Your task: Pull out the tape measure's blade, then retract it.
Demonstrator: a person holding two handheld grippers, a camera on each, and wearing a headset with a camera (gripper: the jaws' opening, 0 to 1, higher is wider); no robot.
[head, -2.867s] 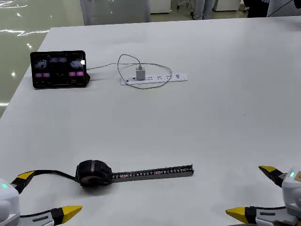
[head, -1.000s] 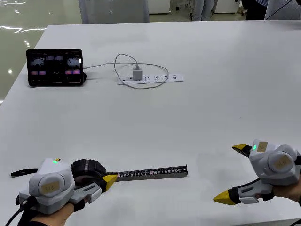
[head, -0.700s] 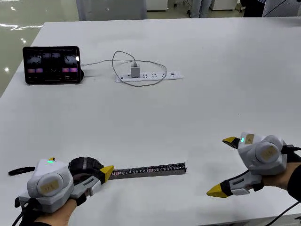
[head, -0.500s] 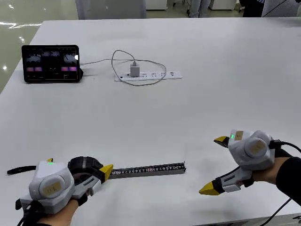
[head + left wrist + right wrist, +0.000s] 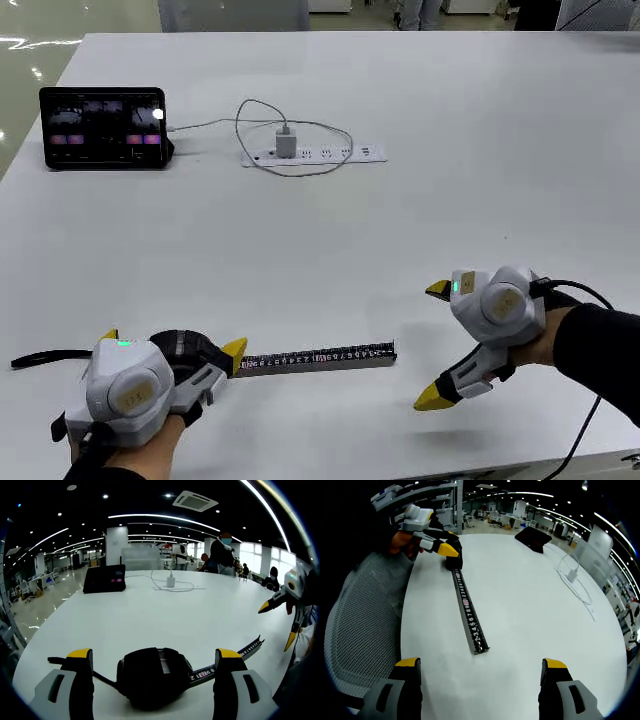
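Left gripper (image 5: 172,342) jaws apart around half-hidden tape measure (image 5: 188,344); right gripper (image 5: 433,343) jaws apart

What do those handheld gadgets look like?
The left gripper and right gripper have rounded pale grey bodies, each with a tan sticker and green light, and jaws tipped yellow. A thin black cable leaves the right one; that arm wears a dark sleeve.

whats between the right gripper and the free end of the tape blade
Only bare white table. In the right gripper view the blade stops short of the open right gripper; the head view shows the same gap.
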